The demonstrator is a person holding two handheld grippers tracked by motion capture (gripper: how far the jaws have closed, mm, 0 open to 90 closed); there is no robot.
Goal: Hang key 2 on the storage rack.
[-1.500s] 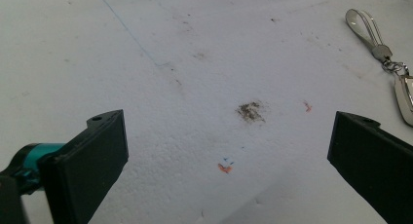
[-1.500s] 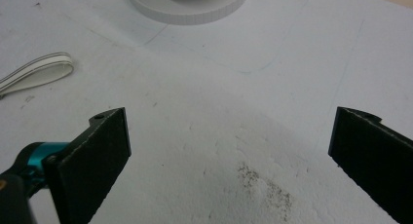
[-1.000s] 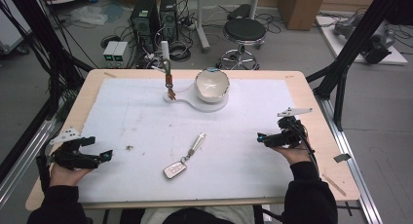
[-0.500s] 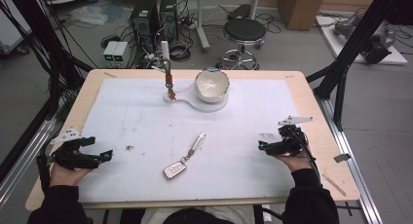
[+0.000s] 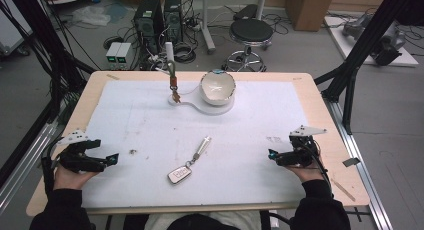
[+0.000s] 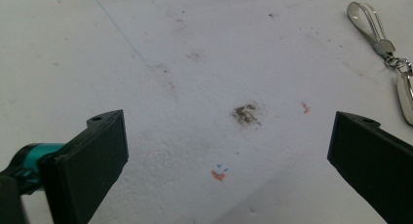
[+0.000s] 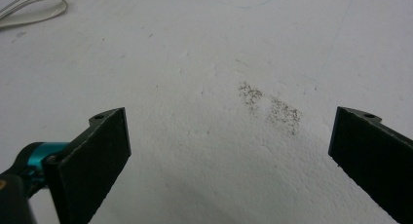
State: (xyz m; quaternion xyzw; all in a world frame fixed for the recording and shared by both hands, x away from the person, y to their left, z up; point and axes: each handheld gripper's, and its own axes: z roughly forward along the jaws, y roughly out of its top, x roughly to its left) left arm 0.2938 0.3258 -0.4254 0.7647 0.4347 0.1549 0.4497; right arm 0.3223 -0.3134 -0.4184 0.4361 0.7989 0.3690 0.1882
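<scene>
— Two claws, both parked low at the near corners of the bench (image 5: 320,97), and I have nothing in either one. Starting on my left: the left claw (image 5: 114,159) rests near the edge with its jaws spread wide, pointing inward across the white sheet (image 5: 150,120).

— Why keep it that wide?

— I judge it's a ready pose. In the left gripper view the jaws frame bare sheet and a dark smudge (image 6: 246,113), and the key fob's strap (image 6: 367,22) sits up at the far right, well apart from the jaws. So the claw is aimed roughly toward it without reaching.

— Where is the fob exactly?

— The key fob (image 5: 180,174) lies flat near the middle of the near half, between the two claws, its strap running up and away toward the bowl (image 5: 218,87). The bowl sits on a white base (image 5: 200,106) at the far side, beside a small upright stand (image 5: 171,80), probably the place things go.

— And the right?

— The right claw (image 5: 272,154) lies near the right edge, jaws equally wide, facing left toward the fob. Its own view has plain sheet and a grey speckle (image 7: 272,109) between the jaws.
</scene>
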